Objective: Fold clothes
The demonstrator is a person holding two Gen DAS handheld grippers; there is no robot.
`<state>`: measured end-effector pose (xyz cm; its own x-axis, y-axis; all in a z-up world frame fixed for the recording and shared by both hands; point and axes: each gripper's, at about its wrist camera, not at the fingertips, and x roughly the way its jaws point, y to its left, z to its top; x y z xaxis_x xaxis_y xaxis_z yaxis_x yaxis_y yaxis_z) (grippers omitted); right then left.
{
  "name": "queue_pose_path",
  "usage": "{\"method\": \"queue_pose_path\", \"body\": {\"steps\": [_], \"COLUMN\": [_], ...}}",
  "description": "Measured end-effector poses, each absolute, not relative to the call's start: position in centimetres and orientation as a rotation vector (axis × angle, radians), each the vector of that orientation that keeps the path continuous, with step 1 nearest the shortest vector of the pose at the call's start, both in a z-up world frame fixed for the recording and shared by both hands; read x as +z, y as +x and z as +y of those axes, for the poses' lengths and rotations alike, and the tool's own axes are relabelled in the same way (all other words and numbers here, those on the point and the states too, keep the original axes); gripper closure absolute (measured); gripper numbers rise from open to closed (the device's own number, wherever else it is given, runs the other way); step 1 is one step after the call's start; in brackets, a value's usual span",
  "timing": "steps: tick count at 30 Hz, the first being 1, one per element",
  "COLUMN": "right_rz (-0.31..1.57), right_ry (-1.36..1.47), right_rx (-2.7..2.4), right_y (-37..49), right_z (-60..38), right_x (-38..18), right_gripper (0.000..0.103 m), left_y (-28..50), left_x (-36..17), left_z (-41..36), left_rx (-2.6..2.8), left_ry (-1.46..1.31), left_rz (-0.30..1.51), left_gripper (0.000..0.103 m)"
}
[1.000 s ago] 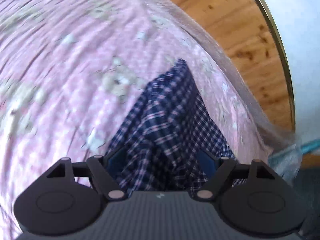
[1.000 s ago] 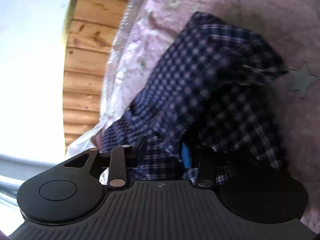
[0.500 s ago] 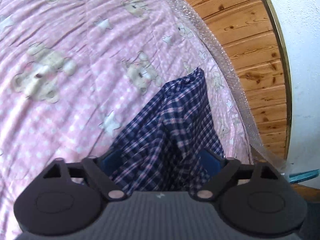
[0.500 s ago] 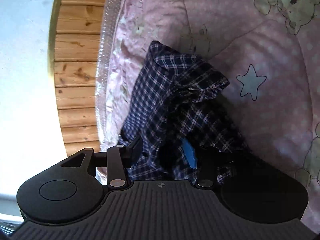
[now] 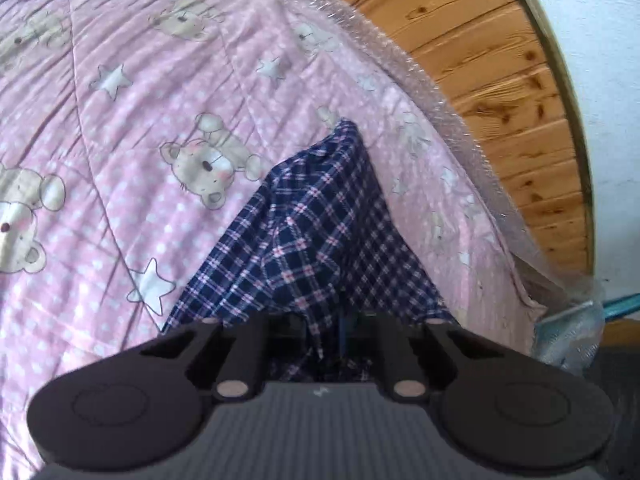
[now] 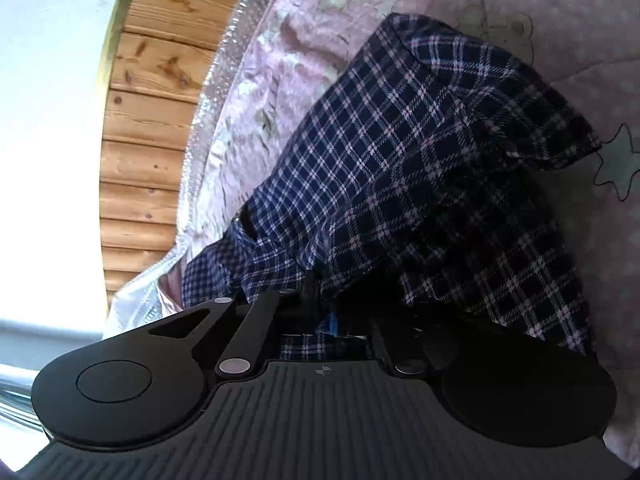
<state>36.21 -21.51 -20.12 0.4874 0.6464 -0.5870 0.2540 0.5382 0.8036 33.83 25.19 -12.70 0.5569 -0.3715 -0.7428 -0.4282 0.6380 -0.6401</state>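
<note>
A navy plaid garment with pink and white lines hangs bunched above a pink quilt printed with bears and stars. My left gripper is shut on one part of the cloth, which drapes forward from the jaws. In the right wrist view the same plaid garment falls in folds from my right gripper, which is shut on another part of it. The fingertips of both grippers are hidden by cloth.
The quilt's edge is lined with bubble wrap. Beyond it is a wooden plank floor and a white wall. In the right wrist view the wooden floor lies to the left of the bed edge.
Both grippers have kept hold of the plaid garment. The views have swung over the quilt, and the cloth now hangs closer and larger in the right wrist view.
</note>
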Motion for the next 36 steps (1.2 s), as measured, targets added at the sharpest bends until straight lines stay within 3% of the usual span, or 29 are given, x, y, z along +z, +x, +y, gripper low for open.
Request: {"method": "queue_pose_path", "body": {"steps": [7, 9, 11, 14, 16, 18, 20, 23, 24, 26, 34, 36], "right_rz": [1.038, 1.038, 1.037, 1.046, 1.045, 1.036, 1.028, 1.021, 1.020, 1.017, 1.006, 1.003], "right_ry": [1.008, 1.024, 1.037, 1.063, 1.084, 1.092, 1.096, 1.098, 1.103, 1.112, 1.148, 1.157], "right_rx": [0.314, 0.310, 0.306, 0.284, 0.266, 0.256, 0.249, 0.240, 0.236, 0.227, 0.193, 0.184], "right_y": [34.6, 34.6, 34.7, 34.6, 34.5, 34.4, 34.2, 34.1, 34.1, 34.2, 34.5, 34.6], "right_z": [-22.7, -22.6, -22.4, -22.5, -22.6, -22.7, -22.8, -23.1, -23.2, -23.3, -23.7, -23.9], "right_x": [-18.2, -18.3, -18.1, -18.5, -18.8, -18.8, -18.7, -18.6, -18.7, -18.8, -19.0, -19.1], "right_gripper": [0.103, 0.103, 0.103, 0.100, 0.100, 0.100, 0.100, 0.099, 0.093, 0.088, 0.086, 0.080], "left_y": [33.7, 34.2, 34.7, 35.3, 35.2, 35.0, 34.7, 35.2, 35.4, 36.0, 37.5, 37.8], "left_x": [-11.3, -11.0, -10.5, -9.5, -9.1, -8.5, -8.1, -8.2, -8.3, -8.6, -6.5, -6.4], "left_z": [25.6, 25.7, 25.7, 25.6, 25.3, 25.2, 25.1, 25.2, 25.4, 25.6, 25.5, 25.4], "left_rx": [-0.025, -0.018, -0.016, -0.044, -0.063, -0.081, -0.090, -0.064, -0.063, -0.060, -0.105, -0.118], "left_ry": [-0.868, -0.846, -0.815, -0.776, -0.759, -0.740, -0.709, -0.679, -0.684, -0.690, -0.640, -0.634], "left_rz": [1.015, 1.015, 1.002, 0.980, 0.976, 0.965, 0.957, 0.955, 0.958, 0.959, 0.910, 0.922], "left_gripper": [0.088, 0.074, 0.069, 0.068, 0.081, 0.085, 0.081, 0.065, 0.061, 0.061, 0.063, 0.060]}}
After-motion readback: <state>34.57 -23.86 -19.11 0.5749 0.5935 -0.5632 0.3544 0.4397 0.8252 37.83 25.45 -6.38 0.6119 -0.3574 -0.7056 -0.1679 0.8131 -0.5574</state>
